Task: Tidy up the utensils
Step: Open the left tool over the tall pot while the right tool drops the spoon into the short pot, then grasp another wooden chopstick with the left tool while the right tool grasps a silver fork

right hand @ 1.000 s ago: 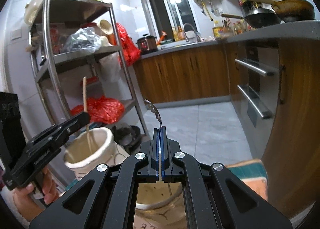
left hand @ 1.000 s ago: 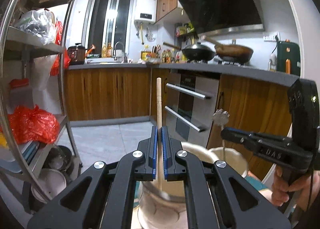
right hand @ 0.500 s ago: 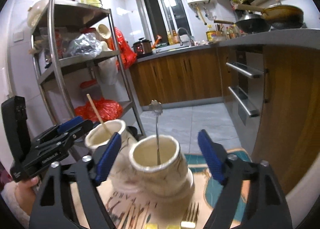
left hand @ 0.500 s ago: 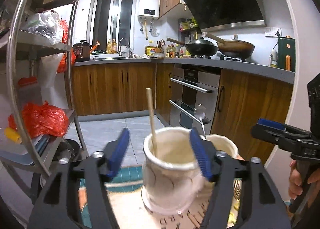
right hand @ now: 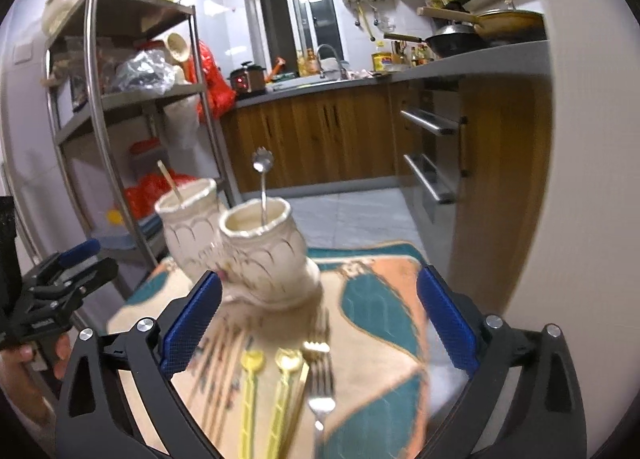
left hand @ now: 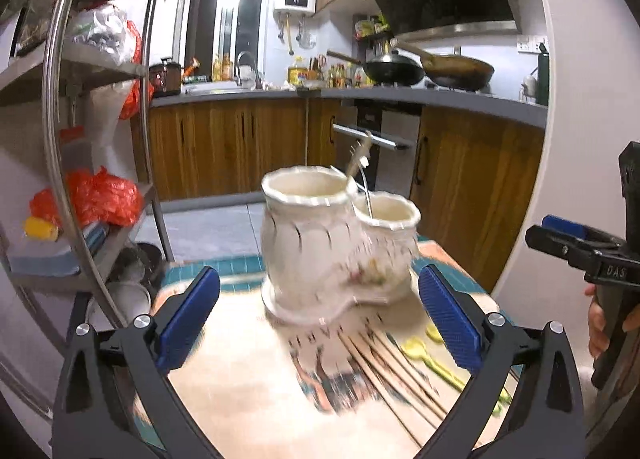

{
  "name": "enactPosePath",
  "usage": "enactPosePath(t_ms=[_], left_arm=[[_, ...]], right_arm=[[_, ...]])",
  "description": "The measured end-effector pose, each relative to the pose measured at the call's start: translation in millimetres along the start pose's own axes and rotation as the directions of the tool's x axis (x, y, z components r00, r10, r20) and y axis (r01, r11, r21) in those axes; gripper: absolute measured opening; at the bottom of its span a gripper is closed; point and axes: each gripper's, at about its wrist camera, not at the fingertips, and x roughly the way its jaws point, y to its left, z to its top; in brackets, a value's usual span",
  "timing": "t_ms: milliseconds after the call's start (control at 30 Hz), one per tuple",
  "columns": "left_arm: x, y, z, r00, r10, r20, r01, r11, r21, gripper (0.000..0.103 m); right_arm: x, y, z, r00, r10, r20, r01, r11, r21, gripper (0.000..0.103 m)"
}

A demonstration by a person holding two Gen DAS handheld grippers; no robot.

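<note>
- On the patterned mat, a cream double-pot holder serves as the landmark; both grippers are held level and short of it, aimed toward it.
- The left gripper is seen with jaws spread wide, the holder framed between them, nothing touched or held.
- The right gripper is likewise spread wide and holds nothing.
- The holder stands upright; a wooden stick leans in the taller pot, and a silver spoon stands in the shorter pot.
- In front of the holder, loose on the mat, are noted thin skewers, yellow picks and forks.
</note>
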Motion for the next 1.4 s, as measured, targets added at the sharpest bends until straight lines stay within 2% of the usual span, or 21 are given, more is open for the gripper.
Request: enactPosePath(t_ms=[200, 300, 433, 767, 833, 967, 1033, 1100, 1267, 1333, 1367, 1400], left_arm=[[4, -12, -31, 0.995, -0.004, -0.101, 0.005, 1.0, 0.007, 0.098], [10, -18, -46, 0.986, -0.006, -0.165, 0.009, 1.0, 0.019, 0.098], [13, -26, -59, 0.98, 0.011, -0.198, 0.001, 0.998, 0.057, 0.098], [35, -33, -79, 0.943, 0.038, -0.33, -0.008, 0.996, 0.092, 0.096], [37, -35, -82, 0.935, 0.019, -0.354, 0.016, 0.995, 0.097, 0.086], [42, -42, -87, 0.921, 0.01, -0.39, 0.038, 0.993, 0.115, 0.074], [42, -43, -87, 0.918, 0.006, -0.397, 0.044, 0.992, 0.117, 0.07], [43, -44, -87, 0.915, 0.006, -0.402, 0.046, 0.992, 0.119, 0.063], [46, -44, -88, 0.904, -0.005, -0.427, 0.059, 0.992, 0.112, 0.047], [46, -44, -88, 0.9, -0.024, -0.436, 0.08, 0.991, 0.111, 0.028], [46, -44, -87, 0.897, -0.035, -0.441, 0.093, 0.989, 0.112, 0.024], [45, -45, -86, 0.894, -0.037, -0.447, 0.1, 0.988, 0.116, 0.014]], right_arm=[[-12, -3, -16, 0.998, -0.029, -0.049, 0.027, 0.999, -0.039, 0.097], [-15, -5, -26, 0.996, -0.038, -0.084, 0.033, 0.998, -0.055, 0.097], [-14, -6, -37, 0.99, -0.053, -0.129, 0.042, 0.996, -0.083, 0.097], [4, -1, -72, 0.952, -0.095, -0.29, 0.036, 0.978, -0.204, 0.097], [9, -2, -77, 0.943, -0.094, -0.319, 0.028, 0.978, -0.207, 0.097], [18, -4, -82, 0.928, -0.07, -0.366, 0.001, 0.983, -0.184, 0.095], [20, -1, -83, 0.924, -0.056, -0.379, -0.017, 0.982, -0.188, 0.089], [22, 1, -84, 0.916, -0.052, -0.397, -0.027, 0.981, -0.192, 0.076], [29, 5, -87, 0.899, -0.012, -0.439, -0.068, 0.984, -0.166, 0.054], [31, 6, -89, 0.891, 0.0, -0.454, -0.082, 0.983, -0.162, 0.043], [33, 6, -90, 0.886, 0.007, -0.464, -0.088, 0.984, -0.154, 0.034], [35, 5, -91, 0.881, 0.015, -0.472, -0.093, 0.985, -0.143, 0.028]])
